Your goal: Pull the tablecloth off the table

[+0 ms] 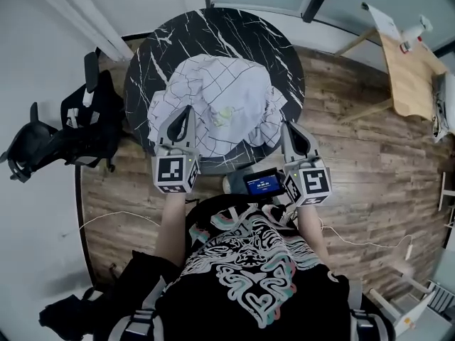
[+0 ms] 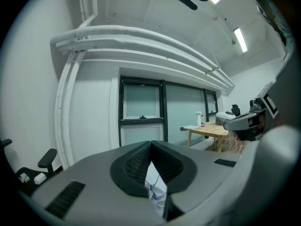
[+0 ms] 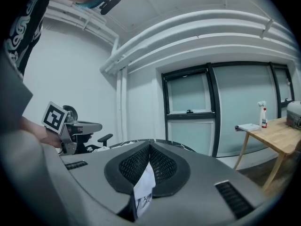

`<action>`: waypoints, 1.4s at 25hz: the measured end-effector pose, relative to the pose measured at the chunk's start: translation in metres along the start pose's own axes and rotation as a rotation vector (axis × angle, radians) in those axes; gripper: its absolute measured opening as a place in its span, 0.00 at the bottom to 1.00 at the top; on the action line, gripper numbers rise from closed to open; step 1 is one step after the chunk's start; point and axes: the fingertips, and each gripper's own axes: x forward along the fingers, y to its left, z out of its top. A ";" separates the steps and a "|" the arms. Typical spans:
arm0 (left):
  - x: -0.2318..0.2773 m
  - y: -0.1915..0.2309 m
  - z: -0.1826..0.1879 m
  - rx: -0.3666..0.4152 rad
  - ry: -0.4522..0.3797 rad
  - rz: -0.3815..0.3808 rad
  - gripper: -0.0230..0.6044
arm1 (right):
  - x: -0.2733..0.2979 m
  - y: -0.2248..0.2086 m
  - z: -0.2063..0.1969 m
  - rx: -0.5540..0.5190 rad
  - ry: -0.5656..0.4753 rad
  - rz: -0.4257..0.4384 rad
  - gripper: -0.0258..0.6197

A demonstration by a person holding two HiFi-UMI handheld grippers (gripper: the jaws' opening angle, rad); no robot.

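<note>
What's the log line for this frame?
left gripper: shut on tablecloth | right gripper: shut on tablecloth | tablecloth: bunched on table

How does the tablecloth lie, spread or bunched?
Bunched: the tablecloth lies crumpled in a heap, bare table showing around it.

The bunched tablecloth (image 1: 217, 105) hides the middle of the round table (image 1: 227, 30). The left gripper (image 1: 188, 110) and right gripper (image 1: 287, 126) each block their own view with grey bodies, showing only a sliver of pinched cloth. The wooden desk (image 1: 411, 77) runs off the right edge. The small screen (image 1: 263, 183) carries text too small to read.
</note>
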 end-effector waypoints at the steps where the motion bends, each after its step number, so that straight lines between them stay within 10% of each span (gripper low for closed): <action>1: 0.001 0.002 -0.002 -0.004 0.003 0.004 0.08 | 0.002 -0.001 -0.001 0.001 0.004 0.000 0.03; 35: 0.065 0.024 -0.103 0.140 0.290 0.000 0.08 | 0.089 -0.037 -0.100 0.074 0.290 0.031 0.04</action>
